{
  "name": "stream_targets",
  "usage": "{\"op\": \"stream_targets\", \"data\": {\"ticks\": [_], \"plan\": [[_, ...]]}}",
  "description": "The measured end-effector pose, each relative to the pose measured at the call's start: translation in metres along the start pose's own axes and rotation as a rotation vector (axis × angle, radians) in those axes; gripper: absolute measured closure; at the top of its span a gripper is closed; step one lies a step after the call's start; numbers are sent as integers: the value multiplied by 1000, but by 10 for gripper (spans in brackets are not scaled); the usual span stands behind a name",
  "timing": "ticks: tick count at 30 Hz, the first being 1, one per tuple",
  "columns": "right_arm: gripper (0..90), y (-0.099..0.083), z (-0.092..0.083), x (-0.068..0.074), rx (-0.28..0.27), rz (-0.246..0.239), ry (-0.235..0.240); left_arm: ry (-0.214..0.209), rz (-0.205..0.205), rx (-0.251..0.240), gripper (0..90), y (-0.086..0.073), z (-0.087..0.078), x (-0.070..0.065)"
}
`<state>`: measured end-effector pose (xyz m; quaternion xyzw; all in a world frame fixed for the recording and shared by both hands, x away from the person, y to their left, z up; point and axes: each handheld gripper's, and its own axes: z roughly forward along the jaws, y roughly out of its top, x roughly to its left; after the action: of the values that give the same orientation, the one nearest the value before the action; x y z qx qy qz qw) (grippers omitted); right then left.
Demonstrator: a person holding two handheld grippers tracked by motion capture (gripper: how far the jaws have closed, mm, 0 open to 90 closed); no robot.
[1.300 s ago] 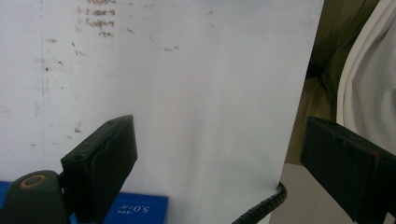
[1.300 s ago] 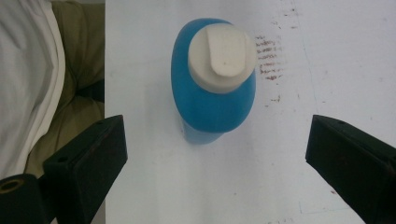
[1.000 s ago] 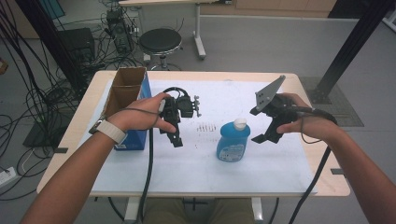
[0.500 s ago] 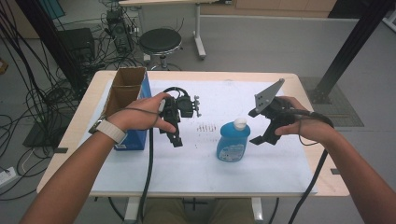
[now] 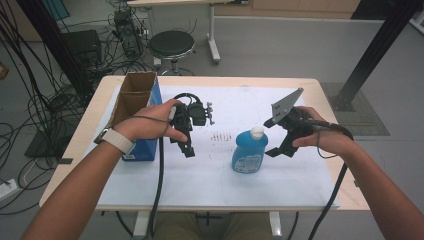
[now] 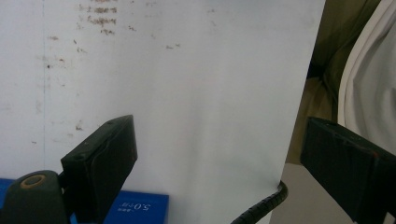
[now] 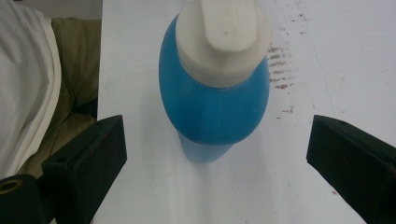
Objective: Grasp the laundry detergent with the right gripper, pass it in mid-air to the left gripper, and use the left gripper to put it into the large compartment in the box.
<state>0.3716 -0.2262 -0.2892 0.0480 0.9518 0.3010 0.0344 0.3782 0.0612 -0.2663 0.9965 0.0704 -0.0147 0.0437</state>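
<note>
Bottle (image 7: pixel 215 93) between spread fingers (image 7: pixel 88 158), untouched

blue bottle (image 5: pixel 248 156) | white cap | upright | on white sheet

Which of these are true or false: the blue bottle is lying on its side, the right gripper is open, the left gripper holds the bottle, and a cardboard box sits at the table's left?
1. The blue bottle lies on its side. False: it stands upright with its white cap on top.
2. The right gripper is open. True: its jaws stand wide apart, just short of the bottle.
3. The left gripper holds the bottle. False: it is open over bare white table cover.
4. A cardboard box sits at the table's left. True.
</note>
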Motion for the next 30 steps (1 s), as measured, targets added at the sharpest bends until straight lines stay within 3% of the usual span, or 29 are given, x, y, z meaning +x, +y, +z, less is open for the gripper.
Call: {"op": "stream_targets", "data": {"ticks": [30], "plan": [[53,-20,17,-4,-98,18,30,-5,-3,-2,115,1,2,1]]}}
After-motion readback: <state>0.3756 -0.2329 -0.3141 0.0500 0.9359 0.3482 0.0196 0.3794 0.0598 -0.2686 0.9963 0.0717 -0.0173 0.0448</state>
